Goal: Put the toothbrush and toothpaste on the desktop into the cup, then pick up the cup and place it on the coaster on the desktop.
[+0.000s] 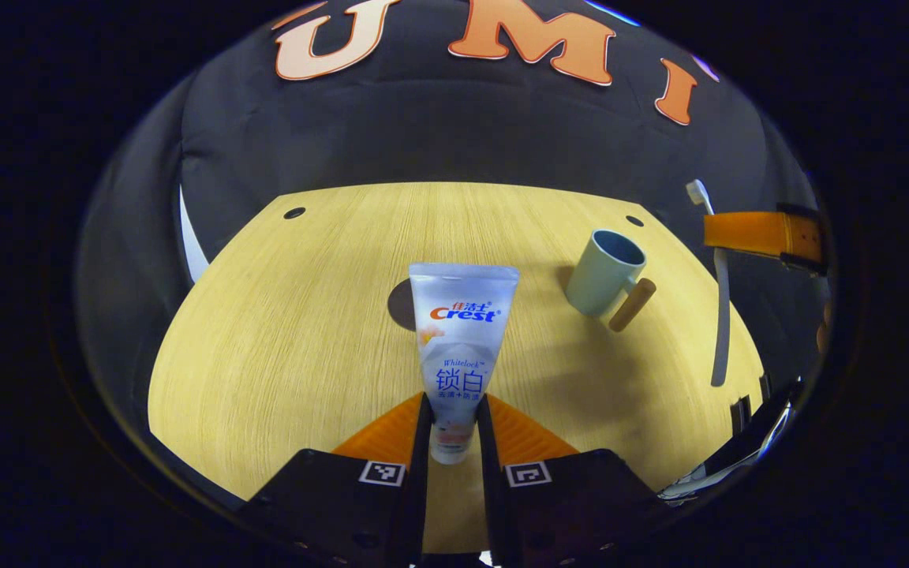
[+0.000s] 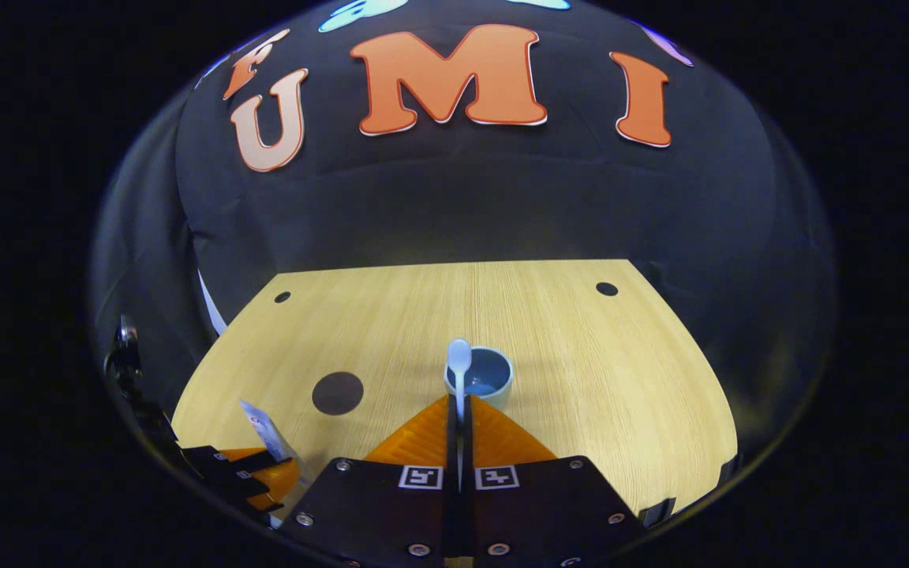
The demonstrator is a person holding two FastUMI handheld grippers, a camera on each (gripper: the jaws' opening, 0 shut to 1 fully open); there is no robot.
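Dark coaster (image 1: 401, 306) half hidden behind toothpaste (image 1: 461, 347) | left gripper (image 1: 452, 430) clamps tube

Light: bright overhead | shadows: soft on desk (image 1: 281, 331) | edges: bowed (fisheye), dim

The toothpaste (image 1: 462, 347) wears a brand label. Square code marks (image 1: 382, 472) sit on the left gripper (image 1: 454, 430) and right gripper (image 2: 459, 426).

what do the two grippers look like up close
Each gripper, left and right, has a black body block fixed with small screws. Two square black-and-white tag markers sit side by side on top, one per side. Ribbed wedge-shaped jaws taper forward from the block.
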